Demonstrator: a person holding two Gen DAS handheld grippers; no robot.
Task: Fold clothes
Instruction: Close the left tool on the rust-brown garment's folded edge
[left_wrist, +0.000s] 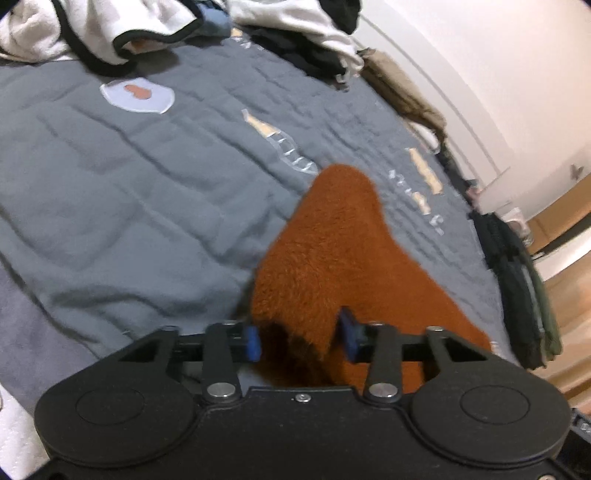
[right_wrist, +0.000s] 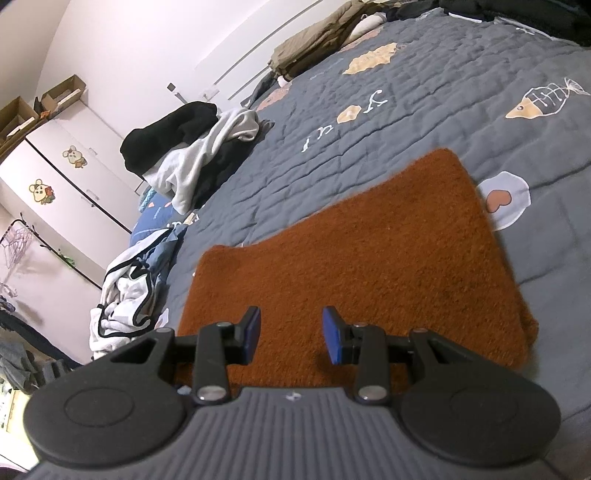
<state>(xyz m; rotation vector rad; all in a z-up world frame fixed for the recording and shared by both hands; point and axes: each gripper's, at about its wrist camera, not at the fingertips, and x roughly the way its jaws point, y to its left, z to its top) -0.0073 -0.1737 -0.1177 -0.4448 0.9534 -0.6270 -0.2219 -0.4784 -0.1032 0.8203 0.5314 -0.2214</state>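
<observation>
— Claws first: what has the left claw (left_wrist: 301, 338) got?
— A raised fold of the rust-brown fuzzy garment (left_wrist: 332, 251) sits between its parted blue pads; grip unclear.
— And the right claw (right_wrist: 291, 334)?
— Parted, empty, over the same garment lying flat on the grey quilted bed (right_wrist: 424, 110).

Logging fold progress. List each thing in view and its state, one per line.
Rust-brown fuzzy garment: folded into a rectangle, flat on the quilt, one edge bunched between the left fingers.
Left gripper: shut on the garment.
Right gripper: open, empty, above the garment.
Grey quilt: spread, wrinkled.
White-and-black clothes pile: heaped, unfolded.
</observation>
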